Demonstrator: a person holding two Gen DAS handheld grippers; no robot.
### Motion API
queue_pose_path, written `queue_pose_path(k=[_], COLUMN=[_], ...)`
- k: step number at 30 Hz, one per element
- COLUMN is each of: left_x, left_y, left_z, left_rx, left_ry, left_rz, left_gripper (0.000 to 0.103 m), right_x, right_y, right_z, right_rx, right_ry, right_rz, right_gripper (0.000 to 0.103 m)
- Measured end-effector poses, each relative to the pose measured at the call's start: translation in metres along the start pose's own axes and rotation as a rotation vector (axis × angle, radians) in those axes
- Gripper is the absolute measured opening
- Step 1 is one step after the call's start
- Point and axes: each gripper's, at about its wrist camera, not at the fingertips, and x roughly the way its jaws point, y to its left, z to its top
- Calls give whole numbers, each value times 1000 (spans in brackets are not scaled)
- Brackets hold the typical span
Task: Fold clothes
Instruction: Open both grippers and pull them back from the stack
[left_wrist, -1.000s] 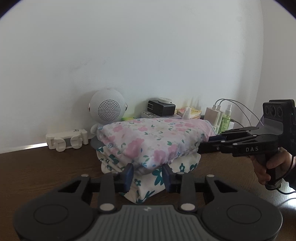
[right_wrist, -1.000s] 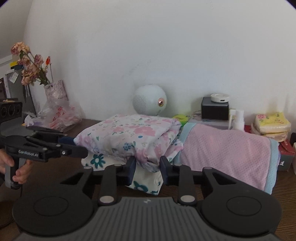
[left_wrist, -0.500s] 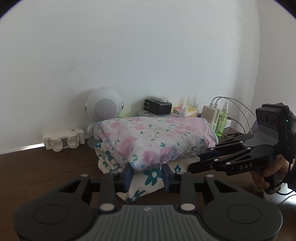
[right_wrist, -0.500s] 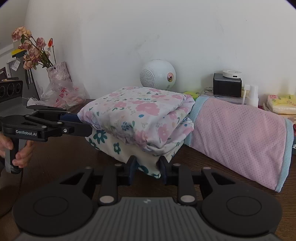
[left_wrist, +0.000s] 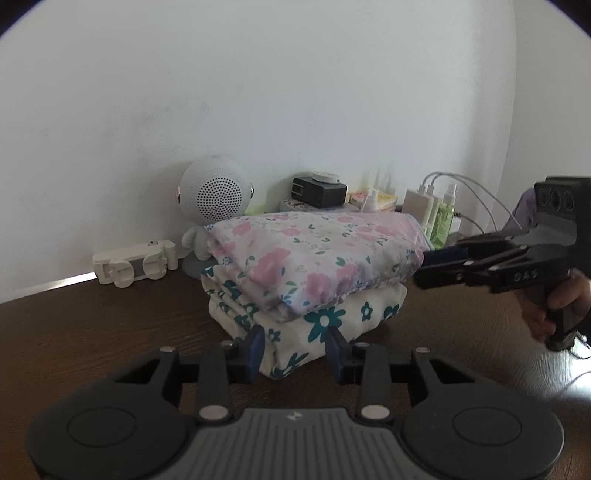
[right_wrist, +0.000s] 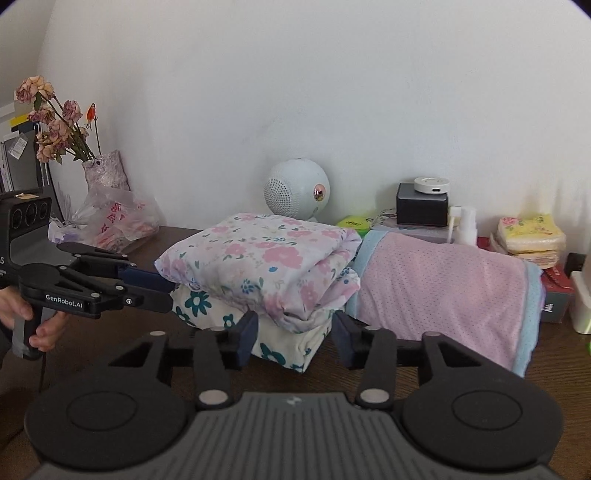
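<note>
Left wrist view: I am opening my left gripper (left_wrist: 294, 349) around the near corner of the teal-flowered garment (left_wrist: 317, 325), beneath the pink-flowered bundle (left_wrist: 314, 258); right gripper (right_wrist: 295, 341) is likewise opening there, pads apparently clear, releasing the finished stack beside the speaker (left_wrist: 216, 197).

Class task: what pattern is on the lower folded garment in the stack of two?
Teal flowers on cream-white, on the lower folded garment; clearest in the left wrist view.

Two black handheld grippers: left gripper (right_wrist: 162, 286) marked "GenRobot.AI", right gripper (left_wrist: 424, 267) marked "DAS", both with navy pads.
</note>
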Motion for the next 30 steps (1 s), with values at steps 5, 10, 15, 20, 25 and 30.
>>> queue_pose_path(k=[5,10,15,20,25,30], left_x=[-52,-107,-157,-176,-190,-183], left_y=[-19,-72,-131,-200,-250,-273], left_z=[12,1,-41,-94,-139,-153], left_rx=[-102,-273,-458,-433,-433,-403], left_ry=[-24,-44,-75,-32,-31,1], left_rz=[261,393,435,396,384,413], left_gripper=[71,78,83,83,83,83], right_x=[-70,-131,-187,-222,-242,-249], right_y=[16,39,89,139,166,175], right_z=[11,-1,-36,-84,-138,-167], right_rx=[-12,99,161,175,158,167], right_ry=[15,46,7,30,94,117], right_rz=[-152,-359,-414,-435,-482,-477], right_gripper=[78,90,102,102,103,103])
